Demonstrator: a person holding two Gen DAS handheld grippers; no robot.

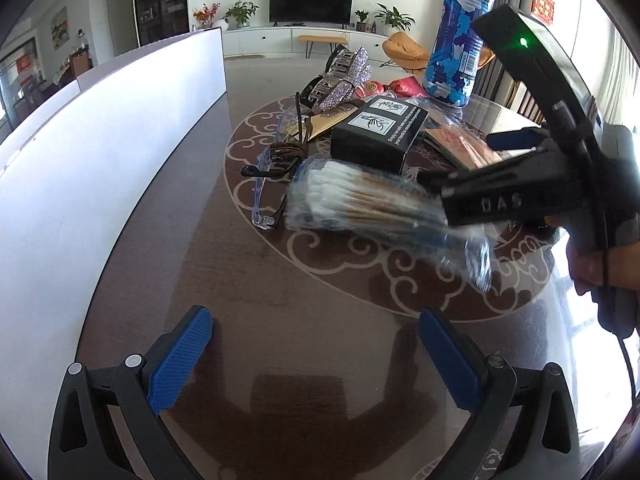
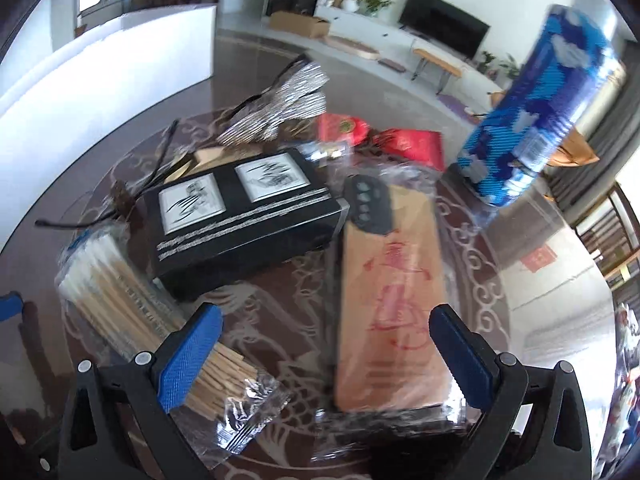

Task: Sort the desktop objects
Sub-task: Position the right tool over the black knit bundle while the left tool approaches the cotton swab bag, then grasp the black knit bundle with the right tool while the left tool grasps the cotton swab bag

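Note:
A clear pack of cotton swabs (image 1: 360, 204) lies on the dark patterned table (image 1: 280, 300), blurred. My right gripper (image 1: 456, 160) hovers over its right end, jaws apart. In the right wrist view, the right gripper (image 2: 324, 360) is open. The swab pack (image 2: 120, 300) passes under its left finger, and a wrapped tan phone case (image 2: 392, 300) lies between the fingers. My left gripper (image 1: 316, 360) is open over bare table, well short of the pile. A black box (image 1: 376, 132) sits behind the swabs.
A blue camouflage can (image 1: 456, 40) stands at the back right. Glasses (image 1: 268, 176), a rhinestone hair clip (image 1: 340, 80) and red packets (image 2: 412, 144) crowd the table's middle. A white panel (image 1: 100, 160) runs along the left edge.

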